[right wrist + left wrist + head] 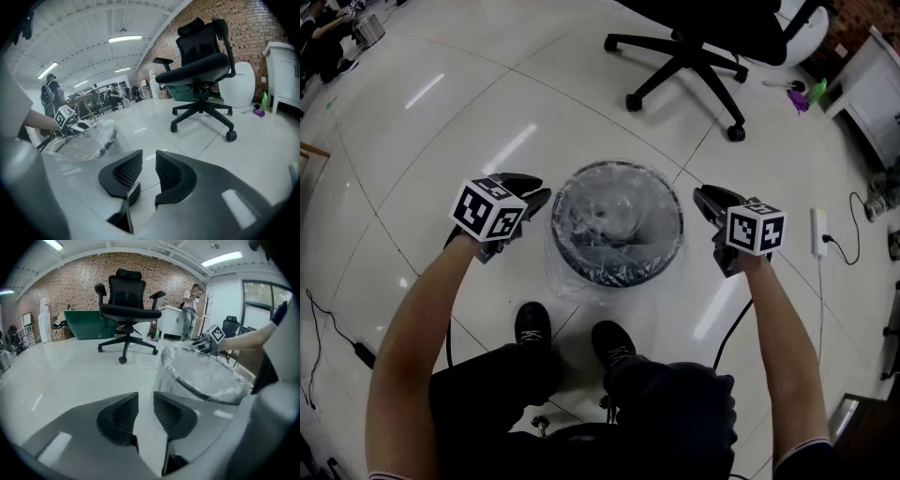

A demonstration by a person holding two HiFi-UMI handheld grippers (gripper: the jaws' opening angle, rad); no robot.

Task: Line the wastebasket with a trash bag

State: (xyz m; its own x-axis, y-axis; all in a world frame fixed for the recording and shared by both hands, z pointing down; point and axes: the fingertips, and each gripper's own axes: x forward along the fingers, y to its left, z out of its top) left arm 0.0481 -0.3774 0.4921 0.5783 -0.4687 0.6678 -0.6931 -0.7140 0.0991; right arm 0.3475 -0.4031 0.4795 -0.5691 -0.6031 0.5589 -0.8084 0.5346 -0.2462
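Note:
A round dark mesh wastebasket (pixel 617 267) stands on the floor in front of the person's feet, lined with a clear trash bag (pixel 614 220) whose edge folds over the rim. My left gripper (pixel 542 199) sits just left of the rim, jaws open with nothing between them. My right gripper (pixel 703 199) sits just right of the rim, also open and empty. In the left gripper view the lined wastebasket (pixel 201 376) is to the right of the left gripper (pixel 146 411). In the right gripper view the wastebasket (pixel 84 140) lies left of the right gripper (pixel 149 169).
A black office chair (pixel 694 52) stands beyond the basket. A white power strip (pixel 818 232) with a cable lies at the right, and a black cable (pixel 333 328) at the left. White cabinets (pixel 872 84) stand far right. A person (pixel 191 301) stands by a counter.

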